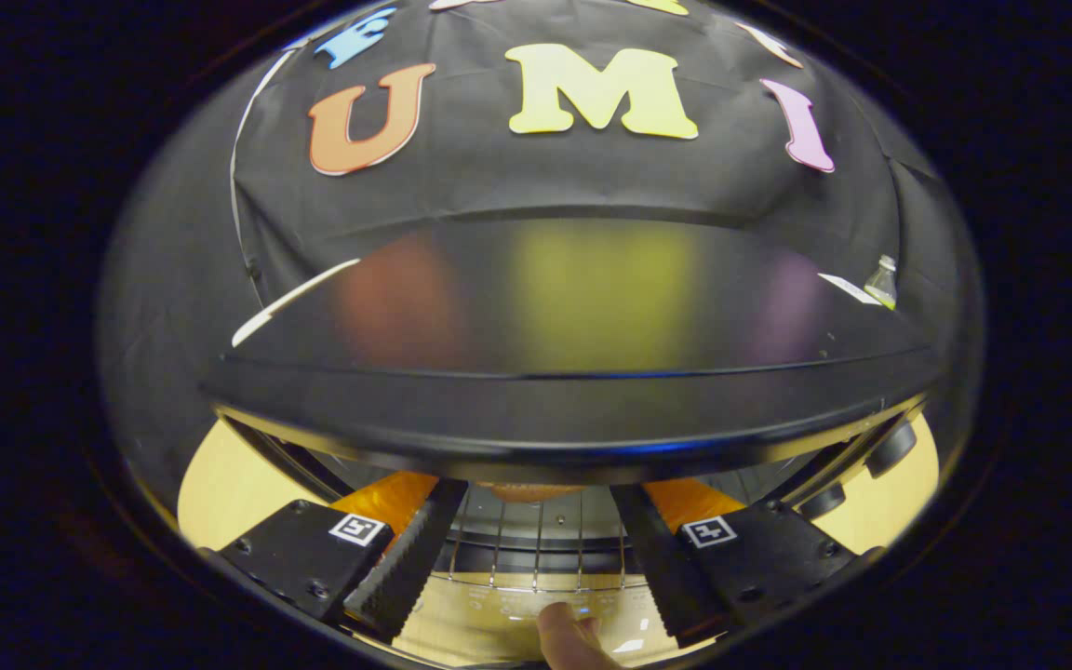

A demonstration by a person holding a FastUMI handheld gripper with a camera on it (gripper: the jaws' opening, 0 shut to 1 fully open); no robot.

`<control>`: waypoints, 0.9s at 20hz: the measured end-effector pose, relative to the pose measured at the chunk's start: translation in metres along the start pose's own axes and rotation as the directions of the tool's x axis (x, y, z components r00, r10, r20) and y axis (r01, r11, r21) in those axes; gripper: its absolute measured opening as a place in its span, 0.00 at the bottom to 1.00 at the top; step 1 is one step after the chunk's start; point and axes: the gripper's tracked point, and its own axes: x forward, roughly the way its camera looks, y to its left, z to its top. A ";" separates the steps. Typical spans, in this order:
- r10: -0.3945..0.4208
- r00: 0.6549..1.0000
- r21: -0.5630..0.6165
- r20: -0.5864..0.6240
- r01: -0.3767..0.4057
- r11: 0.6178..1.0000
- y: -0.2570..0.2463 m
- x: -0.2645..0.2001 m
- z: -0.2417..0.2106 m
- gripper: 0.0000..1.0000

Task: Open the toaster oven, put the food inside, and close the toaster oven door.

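Note:
The black toaster oven (555, 316) stands right in front of me, and I look down over its glossy top. Under its front edge the cavity is open, showing the wire rack (536, 544). A brownish piece of food (529, 490) lies on the rack, mostly hidden by the oven's top edge. The glass door (508, 605) is folded down below the rack. My gripper (536, 577) is open, with its fingers (406, 558) spread to either side of the rack opening and nothing between them. A person's fingertip (571, 635) rests at the door's near edge.
Two black knobs (890, 447) sit on the oven's right side. The oven stands on a light wooden table (220, 484). A small clear bottle (882, 279) stands beyond the oven at the back right. Black cloth wall closes the space behind.

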 end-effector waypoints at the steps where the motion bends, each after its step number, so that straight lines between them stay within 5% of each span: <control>1: -0.025 1.000 -0.034 -0.017 0.024 0.999 -0.002 0.001 -0.006 1.00; 5: -0.093 0.991 -0.126 -0.100 0.080 0.989 -0.009 -0.005 -0.033 1.00; 18: -0.015 0.995 -0.006 -0.096 0.014 1.000 0.005 -0.088 -0.071 1.00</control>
